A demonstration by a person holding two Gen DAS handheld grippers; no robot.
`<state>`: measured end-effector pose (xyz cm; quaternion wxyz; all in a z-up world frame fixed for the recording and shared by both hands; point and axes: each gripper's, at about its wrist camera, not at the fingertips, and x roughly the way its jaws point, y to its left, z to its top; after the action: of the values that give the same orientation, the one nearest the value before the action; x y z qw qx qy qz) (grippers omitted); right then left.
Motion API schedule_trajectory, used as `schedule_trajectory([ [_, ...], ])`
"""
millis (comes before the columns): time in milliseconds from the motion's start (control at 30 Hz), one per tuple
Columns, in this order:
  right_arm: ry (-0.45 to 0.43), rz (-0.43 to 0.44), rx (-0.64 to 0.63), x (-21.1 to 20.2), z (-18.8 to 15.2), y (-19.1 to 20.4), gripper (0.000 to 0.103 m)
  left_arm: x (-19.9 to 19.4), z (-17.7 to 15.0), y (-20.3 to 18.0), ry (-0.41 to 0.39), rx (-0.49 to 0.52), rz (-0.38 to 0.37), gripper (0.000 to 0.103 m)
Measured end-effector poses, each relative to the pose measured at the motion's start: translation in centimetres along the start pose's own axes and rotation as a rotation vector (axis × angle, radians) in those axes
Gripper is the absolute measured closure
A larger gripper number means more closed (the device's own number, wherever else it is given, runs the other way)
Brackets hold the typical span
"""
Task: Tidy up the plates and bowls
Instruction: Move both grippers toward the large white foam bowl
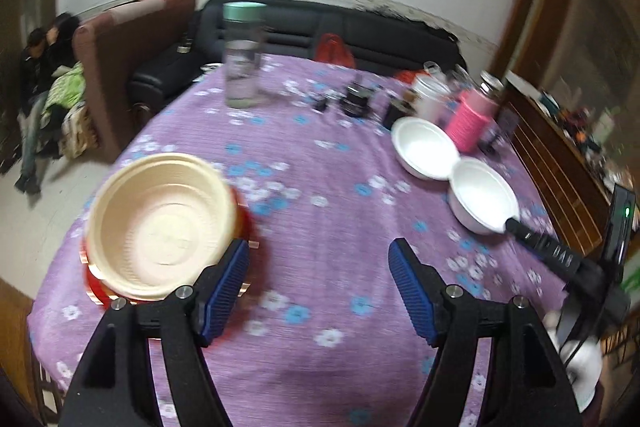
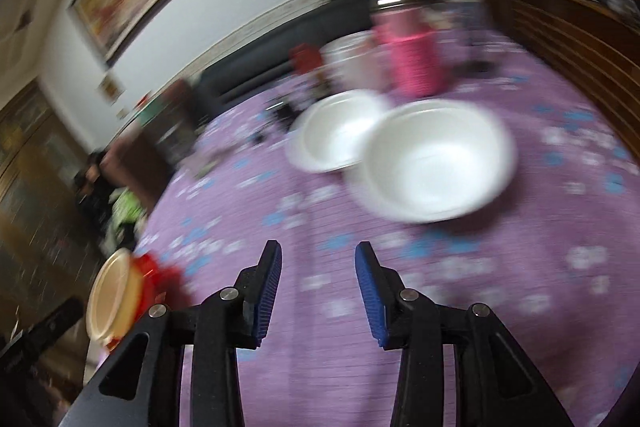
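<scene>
The left claw stands open, its blue pads well apart with nothing between them, only purple flowered cloth below; the left-hand pad sits just in front of the rim of a cream bowl, though whether it touches the rim cannot be told. The cream bowl rests upright on a red plate near the tabletop's left edge; the plate shows only as a red margin around the bowl's base.

The right claw is also open and empty, its pads closer together than the left pair; it hangs over bare cloth. Ahead of it and to the right lie two white bowls, the nearer one and the farther one, rims overlapping or touching (the blur leaves this unsettled); the left wrist view shows the same pair, near and far, rim to rim at the tabletop's right side, with the black body of the other gripper reaching in just beside the nearer bowl.

Beyond the white bowls stands a pink ribbed cup beside a white container; several small dark jars line the far side; a clear bottle with a green cap stands upright toward the far left. Behind the tabletop runs a dark sofa, and a brown armchair sits to its left; a seated person is at the far left edge of the room.
</scene>
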<state>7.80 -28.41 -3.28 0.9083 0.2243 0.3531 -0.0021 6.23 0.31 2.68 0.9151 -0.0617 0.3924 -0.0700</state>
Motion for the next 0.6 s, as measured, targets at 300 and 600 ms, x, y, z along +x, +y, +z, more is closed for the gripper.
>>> schedule_trajectory([
  [300,-0.023,-0.103,0.136,0.6,3.1,-8.5,0.059,5.4,0.7,-7.2,0.079,0.068,-0.067,0.032],
  [600,-0.045,-0.098,0.197,4.7,5.9,-10.6,0.060,13.6,3.7,-11.4,0.219,-0.029,-0.168,0.032],
])
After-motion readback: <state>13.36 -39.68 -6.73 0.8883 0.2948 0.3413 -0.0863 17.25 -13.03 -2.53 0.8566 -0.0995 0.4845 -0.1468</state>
